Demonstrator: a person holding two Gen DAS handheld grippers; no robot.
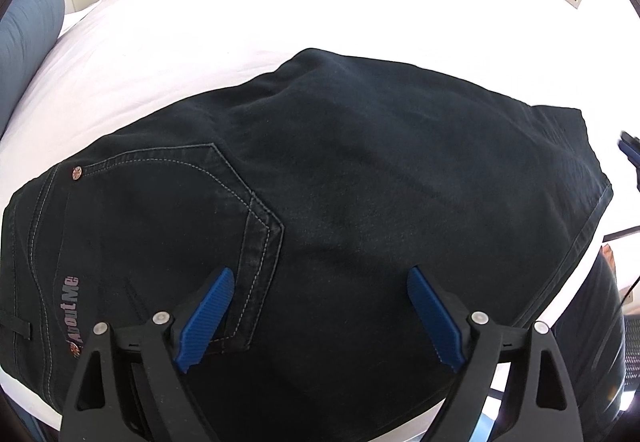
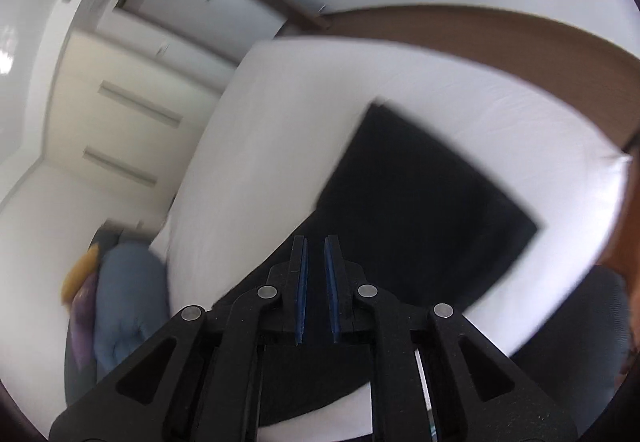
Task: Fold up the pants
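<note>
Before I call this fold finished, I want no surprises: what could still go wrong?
The pants lie near the bed edge, so a nudge might slide them off. The open left gripper hangs just above the pocket and could snag it. The right gripper, slightly parted and empty, shows blurred, so a stray sweep might ruffle the fold.

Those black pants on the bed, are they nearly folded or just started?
Nearly folded, it seems. The black pants lie on the white bed as a compact rectangle, back pocket on top. Nothing is in hand: the left gripper hangs wide open above the cloth, and the right gripper shows a narrow empty gap. Perhaps one more fold or smoothing remains; I cannot tell.
</note>
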